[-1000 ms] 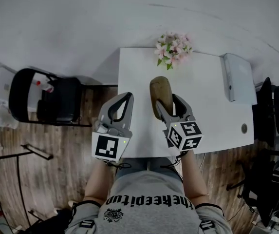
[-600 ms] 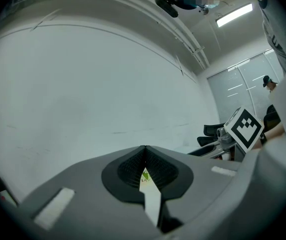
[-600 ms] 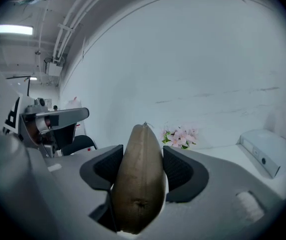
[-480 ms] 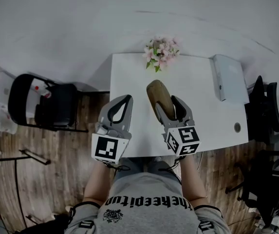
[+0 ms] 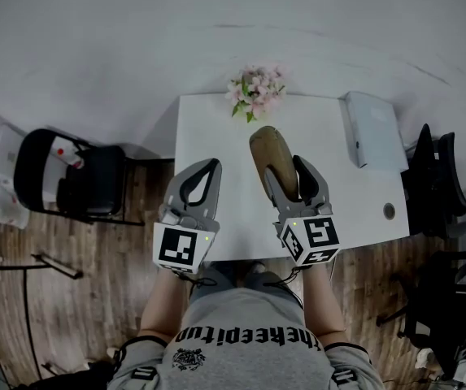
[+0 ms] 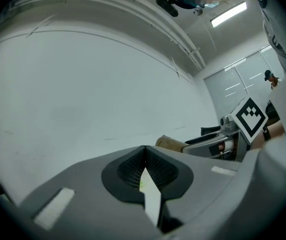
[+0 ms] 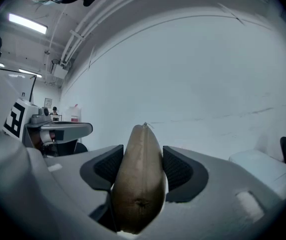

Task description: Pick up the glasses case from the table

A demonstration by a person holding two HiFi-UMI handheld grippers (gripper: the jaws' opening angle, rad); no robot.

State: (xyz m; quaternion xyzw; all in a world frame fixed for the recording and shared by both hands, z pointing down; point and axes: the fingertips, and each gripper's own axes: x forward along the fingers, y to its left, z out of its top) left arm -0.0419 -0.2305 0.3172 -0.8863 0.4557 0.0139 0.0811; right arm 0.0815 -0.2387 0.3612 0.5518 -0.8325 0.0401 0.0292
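Pale wall, wood floor, and a white table at centre frame in the head view. Flowers sit at the table's top edge and a flat white box at its upper right. A black chair stands off to the left of the frame.

Right gripper: jaws clamped on the glasses case, one pad on each long side. The brown case stands on edge between them, pointing up the frame. The right gripper view confirms it: pads press both flanks, there is only wall behind the case, and no tabletop shows under it. No tilt or slip is visible.

Left gripper: jaws together, nothing between them. It shows over the table's lower left corner, apart from the case.

Change over the last second: in the head view the table, flowers and box have slid toward the left of the frame, while the case keeps its seat in the jaws. The case's top end, earlier below and left of the flowers, now sits below and slightly right of them. This reads as the right gripper carrying the case clear of the surface.

Meaning for the task: the case looks to be off the table and held, so the pick appears done. By my judgement, what remains is only to keep the grip steady.
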